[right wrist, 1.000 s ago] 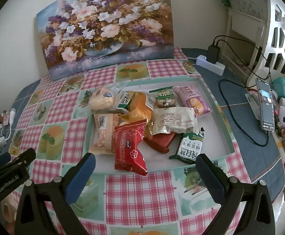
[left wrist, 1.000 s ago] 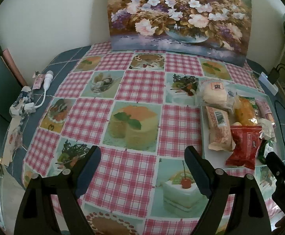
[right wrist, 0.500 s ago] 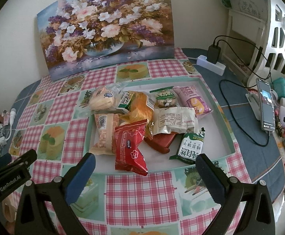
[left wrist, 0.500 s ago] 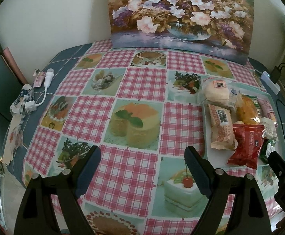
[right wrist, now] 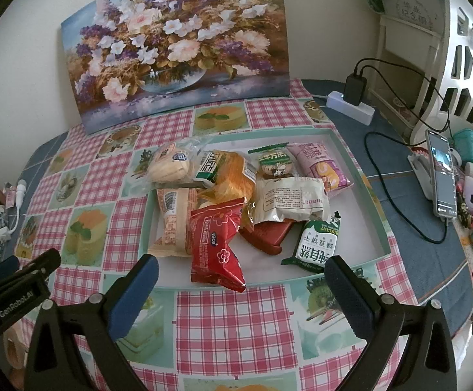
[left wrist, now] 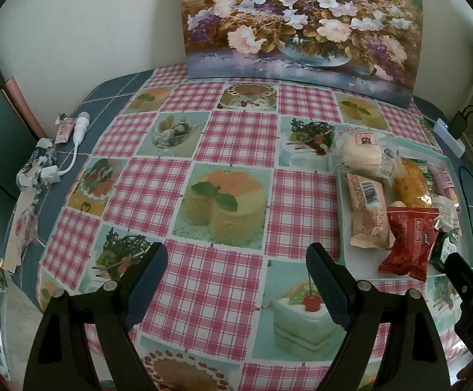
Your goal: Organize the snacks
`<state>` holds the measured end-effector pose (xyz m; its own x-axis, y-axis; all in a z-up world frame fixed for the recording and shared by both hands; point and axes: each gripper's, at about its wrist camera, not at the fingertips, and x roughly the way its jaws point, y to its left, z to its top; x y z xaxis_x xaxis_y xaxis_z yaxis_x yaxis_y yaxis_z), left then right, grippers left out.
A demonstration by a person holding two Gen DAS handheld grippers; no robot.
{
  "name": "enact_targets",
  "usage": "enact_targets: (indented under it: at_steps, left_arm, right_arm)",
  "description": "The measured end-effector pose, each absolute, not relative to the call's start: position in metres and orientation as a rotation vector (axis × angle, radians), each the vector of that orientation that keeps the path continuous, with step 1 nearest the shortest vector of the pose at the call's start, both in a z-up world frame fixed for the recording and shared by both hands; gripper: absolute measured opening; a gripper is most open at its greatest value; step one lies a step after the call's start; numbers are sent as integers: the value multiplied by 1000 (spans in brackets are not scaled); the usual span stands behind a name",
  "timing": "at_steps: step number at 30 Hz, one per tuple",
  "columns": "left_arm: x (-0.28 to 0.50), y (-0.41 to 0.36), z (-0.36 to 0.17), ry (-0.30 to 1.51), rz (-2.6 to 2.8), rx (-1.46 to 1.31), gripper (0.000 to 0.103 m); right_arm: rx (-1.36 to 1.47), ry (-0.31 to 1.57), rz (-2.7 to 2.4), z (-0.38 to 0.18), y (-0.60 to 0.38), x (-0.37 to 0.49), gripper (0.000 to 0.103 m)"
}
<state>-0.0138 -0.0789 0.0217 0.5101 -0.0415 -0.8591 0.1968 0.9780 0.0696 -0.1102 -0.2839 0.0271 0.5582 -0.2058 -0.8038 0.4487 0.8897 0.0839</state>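
one red packet (right wrist: 215, 249) lengthwise toward fingers

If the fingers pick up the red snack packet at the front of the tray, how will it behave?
The red snack packet looks puffy, so it is probably light and would dent under pressure. Its glossy film may slip. It overhangs the tray rim, so pushing it might tip it out.

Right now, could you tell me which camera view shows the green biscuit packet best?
The right wrist view: the green biscuit packet lies whole in the tray, label readable. In the left wrist view only a green sliver shows at the right edge, behind the red packet.
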Motion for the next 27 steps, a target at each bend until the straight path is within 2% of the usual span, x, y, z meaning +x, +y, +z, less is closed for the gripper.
enact_targets:
  at_steps: [27]
  left_arm:
    - [-15,-78,26,1015,-142,152,87]
  right_arm:
    - [295,901,-394,27,-283,-110,103]
